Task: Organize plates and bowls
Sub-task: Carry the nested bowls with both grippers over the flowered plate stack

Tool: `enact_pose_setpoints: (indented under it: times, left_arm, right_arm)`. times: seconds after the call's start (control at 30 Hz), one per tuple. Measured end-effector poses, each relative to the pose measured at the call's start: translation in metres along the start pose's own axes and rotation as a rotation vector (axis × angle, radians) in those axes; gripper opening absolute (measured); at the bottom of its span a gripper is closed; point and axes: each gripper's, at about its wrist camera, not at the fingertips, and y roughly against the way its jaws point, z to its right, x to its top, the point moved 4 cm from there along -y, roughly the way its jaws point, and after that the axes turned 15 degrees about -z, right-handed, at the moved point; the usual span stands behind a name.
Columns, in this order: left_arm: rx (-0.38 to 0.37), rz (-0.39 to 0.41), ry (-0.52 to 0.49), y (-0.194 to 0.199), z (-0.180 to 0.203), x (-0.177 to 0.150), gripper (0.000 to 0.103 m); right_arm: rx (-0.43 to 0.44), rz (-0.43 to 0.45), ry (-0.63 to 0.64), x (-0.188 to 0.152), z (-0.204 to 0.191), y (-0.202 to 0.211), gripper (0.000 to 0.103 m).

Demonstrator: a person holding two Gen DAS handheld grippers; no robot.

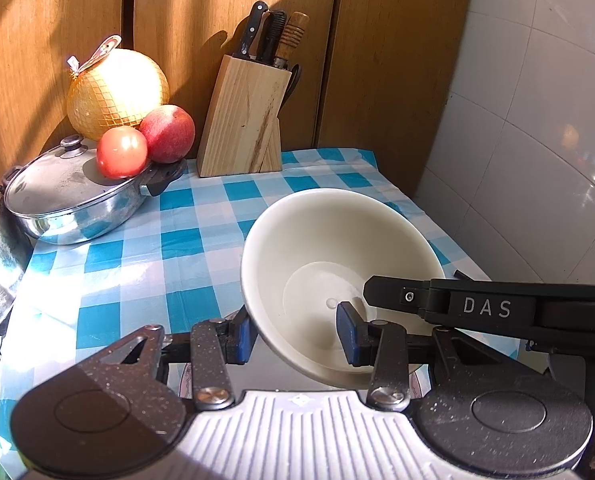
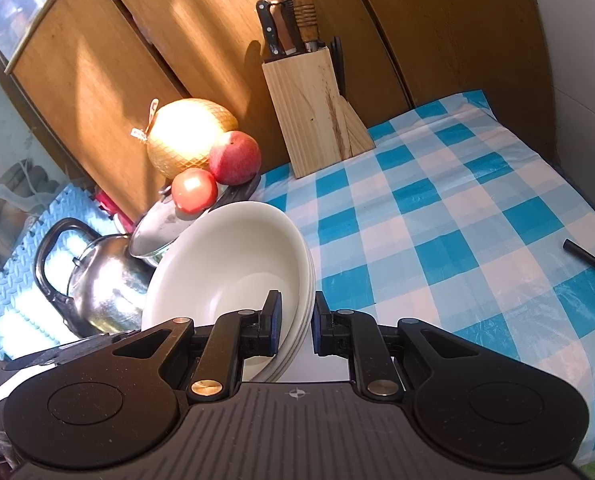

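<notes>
Nearest, the left gripper point(image 1: 295, 334) has its blue-padded fingers point(image 1: 243, 338) clamped on the wall of a deep cream ceramic bowl point(image 1: 329, 248), held tilted above the blue-and-white checked desk point(image 1: 169, 240). The right gripper point(image 2: 297, 326) pinches the rim of a stack of cream plates point(image 2: 225, 264), fingers nearly closed. Farther back stand a lidded steel pan point(image 1: 73, 200), fruit and a wooden knife block point(image 1: 241, 120).
</notes>
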Motion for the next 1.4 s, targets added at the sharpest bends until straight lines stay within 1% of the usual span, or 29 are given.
enact_pose_setpoints:
  times: [0.3, 0.97, 1.33, 1.4]
  left_arm:
    - [-0.004, -0.021, -0.011, 0.002, 0.005, -0.019, 0.034]
    - [-0.011, -0.075, -0.024, 0.002, 0.011, -0.051, 0.035]
    - [-0.032, -0.083, -0.024, 0.006, 0.009, -0.062, 0.036]
    - [-0.043, -0.086, -0.024, 0.005, 0.007, -0.064, 0.037]
  right_arm:
    - [-0.007, -0.013, -0.012, -0.023, 0.004, 0.005, 0.021]
    - [-0.025, -0.062, -0.024, -0.059, 0.006, 0.005, 0.021]
    - [-0.047, -0.071, -0.019, -0.077, 0.003, 0.01, 0.021]
    - [-0.054, -0.074, -0.006, -0.078, 0.0, 0.01, 0.022]
